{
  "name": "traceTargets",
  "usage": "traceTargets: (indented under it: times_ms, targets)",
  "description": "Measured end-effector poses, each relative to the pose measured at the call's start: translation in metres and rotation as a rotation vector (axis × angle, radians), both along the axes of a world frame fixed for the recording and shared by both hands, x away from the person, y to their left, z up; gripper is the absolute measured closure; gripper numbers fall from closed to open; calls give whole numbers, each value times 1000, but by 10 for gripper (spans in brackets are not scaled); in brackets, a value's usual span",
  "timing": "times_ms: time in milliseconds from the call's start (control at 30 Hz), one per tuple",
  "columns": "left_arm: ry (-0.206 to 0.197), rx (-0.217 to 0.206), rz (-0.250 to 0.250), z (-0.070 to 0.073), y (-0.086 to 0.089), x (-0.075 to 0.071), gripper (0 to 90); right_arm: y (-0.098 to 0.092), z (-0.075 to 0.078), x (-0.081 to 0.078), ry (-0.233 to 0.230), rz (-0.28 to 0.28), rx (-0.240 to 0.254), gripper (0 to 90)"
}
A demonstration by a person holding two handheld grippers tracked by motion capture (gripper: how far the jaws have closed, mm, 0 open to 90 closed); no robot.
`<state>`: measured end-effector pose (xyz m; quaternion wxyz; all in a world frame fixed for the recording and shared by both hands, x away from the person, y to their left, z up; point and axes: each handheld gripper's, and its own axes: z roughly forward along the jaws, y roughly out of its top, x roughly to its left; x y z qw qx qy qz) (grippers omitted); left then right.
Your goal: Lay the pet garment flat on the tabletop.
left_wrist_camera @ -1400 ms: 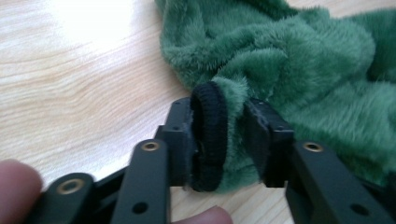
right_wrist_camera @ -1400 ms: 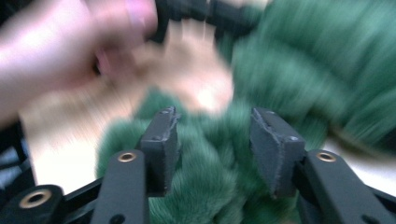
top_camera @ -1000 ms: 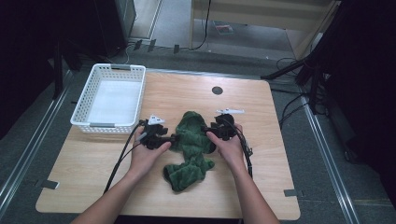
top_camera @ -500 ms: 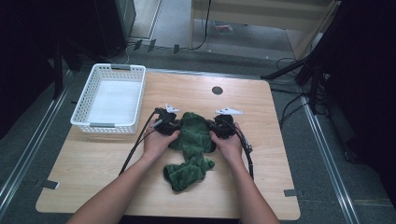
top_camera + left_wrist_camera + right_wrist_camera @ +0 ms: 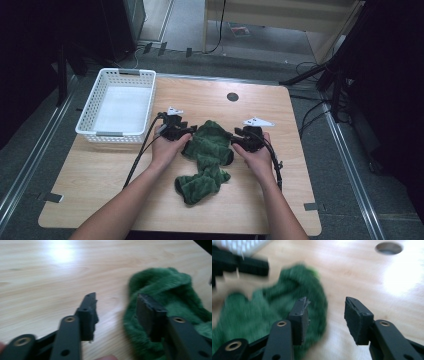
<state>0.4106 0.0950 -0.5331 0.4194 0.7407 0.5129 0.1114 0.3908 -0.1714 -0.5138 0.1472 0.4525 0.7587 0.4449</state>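
Fuzzy green cloth (image 5: 207, 150) lies bunched on table, between 2 grippers. Left gripper (image 5: 117, 315), right gripper (image 5: 325, 320): fingers just opened, apart, cloth edge beside 1 finger. Grabbing too little fuzz may let cloth slip.

No readable text, label or number shows on anything here.

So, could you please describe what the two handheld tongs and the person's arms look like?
Both tongs, left and right, are black, each topped by a pale grey three-cornered plate and trailing a black cable. Up close, the flat black jaws carry brass-coloured rivets and rectangular dark pads with worn, frayed edges. The forearms are bare, with no sleeves in sight.
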Motion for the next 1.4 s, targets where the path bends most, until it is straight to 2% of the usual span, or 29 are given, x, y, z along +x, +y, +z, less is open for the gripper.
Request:
traceTargets:
  times_ms: [67,100,133,167,200,233,300,333,400,433,500,567,600,633,700,733,767,800,867,900,933,967,1100,1133,1233,1300,1333,1367,1400]
  targets:
    - [-2,29,-16,-1,-5,0,460,3,0,2,6,6,-6,521]
    - [1,78,-36,-3,-12,1,475,12,-5,7,29,26,-57,572]
    - [0,88,-41,-4,-14,1,516,16,-9,8,33,13,-105,682]
    - [-5,107,-49,-4,-16,0,609,20,-13,9,23,-16,-154,784]
    - [-5,107,-49,-4,-16,0,709,20,-13,9,23,-16,-154,784]
    - [-29,140,-56,-3,-16,-2,833,22,-19,10,29,-25,-149,900]
    - [-31,147,-55,-1,-15,-2,900,22,-18,9,11,-29,-141,900]
    - [-54,165,-19,2,-9,-3,900,20,-13,4,-56,-19,-107,900]
    - [-63,170,6,3,-6,-3,900,18,-10,1,-86,-16,-102,900]
    - [-67,184,33,3,-1,-3,900,14,-10,-3,-117,-26,-139,900]
    - [-61,186,64,1,4,-2,900,13,-12,-4,-116,-27,-152,900]
    - [-38,166,66,-2,10,-3,889,5,-21,-3,-42,8,-155,876]
    - [-37,151,71,-3,12,-3,889,5,-21,-3,-42,8,-155,876]
    - [-36,127,76,-4,14,-4,743,1,-21,-5,-35,38,-123,693]
    - [-30,46,93,-2,18,-2,653,-4,-14,-8,-51,50,-40,645]
    - [-30,46,93,-2,18,-2,633,-4,-14,-8,-51,50,-40,645]
    - [-26,5,106,0,16,1,607,-9,-6,-5,-66,5,39,660]
    - [-19,-12,104,1,13,3,590,-9,-2,-2,-58,-22,70,673]
    - [-15,-32,99,2,10,4,571,-8,1,2,-46,-55,87,684]
    - [-8,-55,57,2,3,7,555,-3,2,12,-4,-117,91,682]
    - [-8,-55,57,2,3,7,544,1,0,17,26,-116,98,668]
    - [15,-58,0,-1,-5,9,525,5,-4,21,55,-102,102,645]
    - [27,-9,-70,-6,-11,5,555,18,-19,27,125,-87,42,623]
    - [37,30,-87,-8,-11,3,703,22,-26,25,145,-70,22,617]
    - [41,60,-102,-9,-9,1,878,24,-30,21,133,-61,-8,637]
    - [38,77,-105,-8,-7,-1,897,25,-31,17,116,-47,-18,692]
    - [29,110,-102,-7,-6,-2,900,27,-30,14,110,-33,-56,798]
    - [29,110,-102,-7,-6,-2,900,27,-30,14,110,-33,-56,798]
    - [28,125,-89,-6,-4,-2,900,30,-29,12,82,-20,-121,873]
